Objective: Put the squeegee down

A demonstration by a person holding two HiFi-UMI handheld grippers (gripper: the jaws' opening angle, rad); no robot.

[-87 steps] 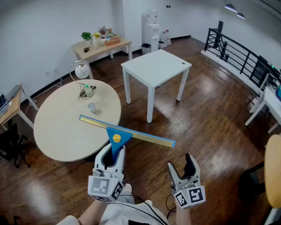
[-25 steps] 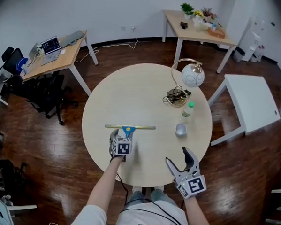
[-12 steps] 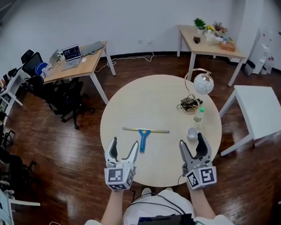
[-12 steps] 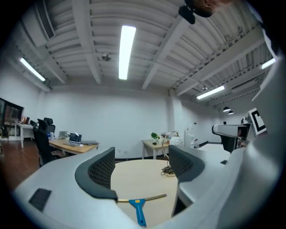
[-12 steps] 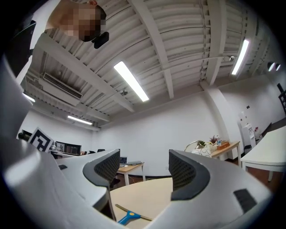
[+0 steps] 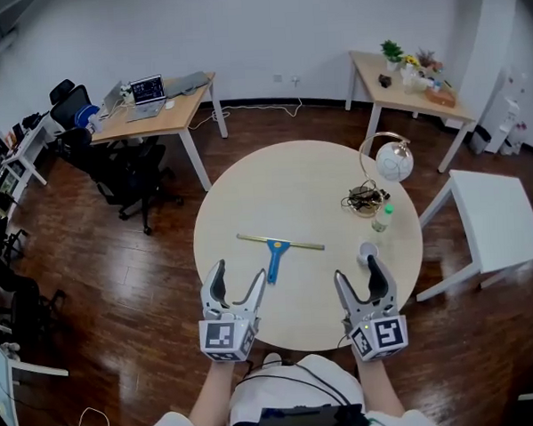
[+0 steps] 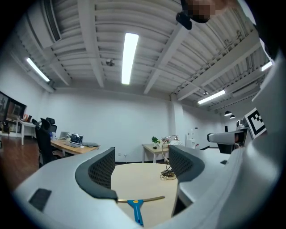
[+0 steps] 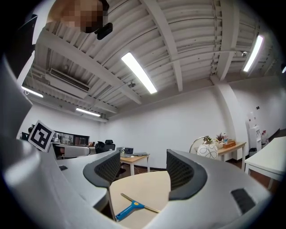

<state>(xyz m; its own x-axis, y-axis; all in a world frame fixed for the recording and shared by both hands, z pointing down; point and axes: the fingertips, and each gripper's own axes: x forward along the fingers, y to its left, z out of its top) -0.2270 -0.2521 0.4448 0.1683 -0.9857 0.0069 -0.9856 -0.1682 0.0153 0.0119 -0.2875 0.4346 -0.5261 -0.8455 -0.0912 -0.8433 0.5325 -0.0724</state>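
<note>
**Squeegee flat on the round counter, both tongs empty**

In the head view the squeegee (image 6: 275,248) lies flat on the pale round counter (image 6: 282,176), just to the 9 o'clock side of the counter's centre. Its long blade runs roughly from 9 to 3 o'clock, and its blue handle points toward 6 o'clock, at the person.

The left tongs (image 6: 237,271) hang at about 8 o'clock from the centre. Their jaws are spread wide with nothing between them, clear of the squeegee. The right tongs (image 6: 359,270) sit at about 4 o'clock, jaws likewise apart and holding nothing. In both gripper views the squeegee shows on the counter beyond the parted jaws.

A small cup (image 6: 367,249) stands at 3 o'clock. A bottle (image 6: 383,217) is at 2 o'clock beside a tangle of cable (image 6: 364,198). A globe lamp (image 6: 394,163) stands near the rim between 1 and 2 o'clock.
</note>
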